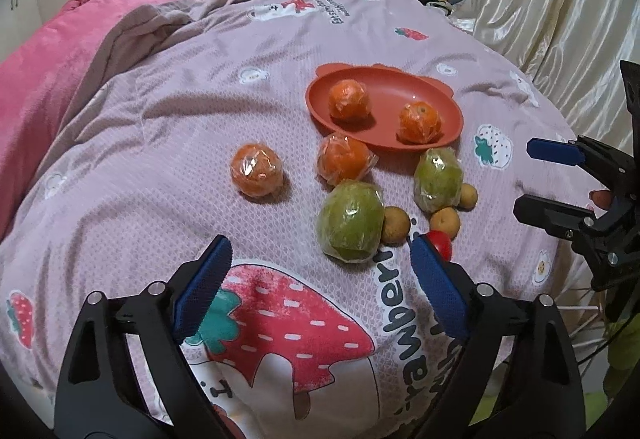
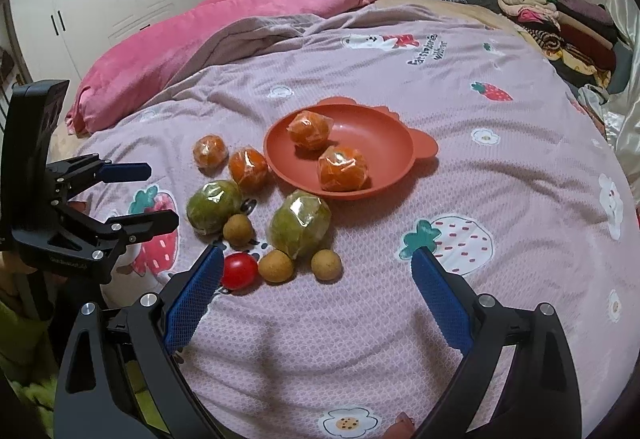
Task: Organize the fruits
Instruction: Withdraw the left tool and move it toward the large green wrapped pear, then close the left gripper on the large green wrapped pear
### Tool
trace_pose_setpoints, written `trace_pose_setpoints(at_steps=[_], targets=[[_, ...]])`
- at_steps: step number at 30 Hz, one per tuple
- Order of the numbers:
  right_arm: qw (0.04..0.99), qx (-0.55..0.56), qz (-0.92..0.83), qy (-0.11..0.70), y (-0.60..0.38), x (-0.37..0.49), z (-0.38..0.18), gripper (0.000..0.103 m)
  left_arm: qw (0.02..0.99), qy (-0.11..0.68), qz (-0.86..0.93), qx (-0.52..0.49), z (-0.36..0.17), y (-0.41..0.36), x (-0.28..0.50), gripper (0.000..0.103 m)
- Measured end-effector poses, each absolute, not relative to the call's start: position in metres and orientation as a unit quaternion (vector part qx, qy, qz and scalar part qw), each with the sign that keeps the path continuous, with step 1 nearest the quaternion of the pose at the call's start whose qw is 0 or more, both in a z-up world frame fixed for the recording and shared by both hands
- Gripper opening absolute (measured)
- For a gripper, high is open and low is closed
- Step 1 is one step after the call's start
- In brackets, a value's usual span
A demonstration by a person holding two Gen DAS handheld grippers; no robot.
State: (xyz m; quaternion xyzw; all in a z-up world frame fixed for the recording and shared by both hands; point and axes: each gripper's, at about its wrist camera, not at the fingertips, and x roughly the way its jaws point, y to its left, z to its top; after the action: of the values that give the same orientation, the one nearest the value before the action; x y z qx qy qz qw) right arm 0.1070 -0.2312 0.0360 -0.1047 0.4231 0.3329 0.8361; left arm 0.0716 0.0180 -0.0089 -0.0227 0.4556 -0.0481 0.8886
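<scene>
Both claws hang with jaws apart and empty over the bed – the left claw (image 1: 320, 287) nearest the plastic-wrapped green fruit (image 1: 350, 226), just ahead, short of the red oval plate (image 1: 400, 87); right claw (image 2: 318, 291).

The left hand-held gripper's finger (image 1: 436, 291) half hides the red tomato (image 1: 440, 243).

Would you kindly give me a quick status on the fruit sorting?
Left gripper and right gripper open, empty. Two oranges on red plate; two oranges, green fruits, tomato still on bedspread. Nothing blocking.

Terracotta plate (image 1: 404, 87); lilac strawberry-print bedspread (image 1: 200, 111); pink quilt (image 1: 60, 51); 4 orange tangerines.
</scene>
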Motion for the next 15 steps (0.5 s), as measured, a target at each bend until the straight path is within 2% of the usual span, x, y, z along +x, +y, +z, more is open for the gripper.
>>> trace_pose_setpoints(at_steps=[6, 15], targets=[[0.833, -0.104, 0.327, 0.434, -0.231, 0.113, 0.027, 0.094, 0.884, 0.463, -0.061, -0.025, -0.021, 0.016, 0.074, 0.074], [0.828, -0.103, 0.330, 0.441, -0.225, 0.120, 0.020, 0.094, 0.879, 0.469, -0.082, -0.020, -0.031, 0.010, 0.082, 0.054]])
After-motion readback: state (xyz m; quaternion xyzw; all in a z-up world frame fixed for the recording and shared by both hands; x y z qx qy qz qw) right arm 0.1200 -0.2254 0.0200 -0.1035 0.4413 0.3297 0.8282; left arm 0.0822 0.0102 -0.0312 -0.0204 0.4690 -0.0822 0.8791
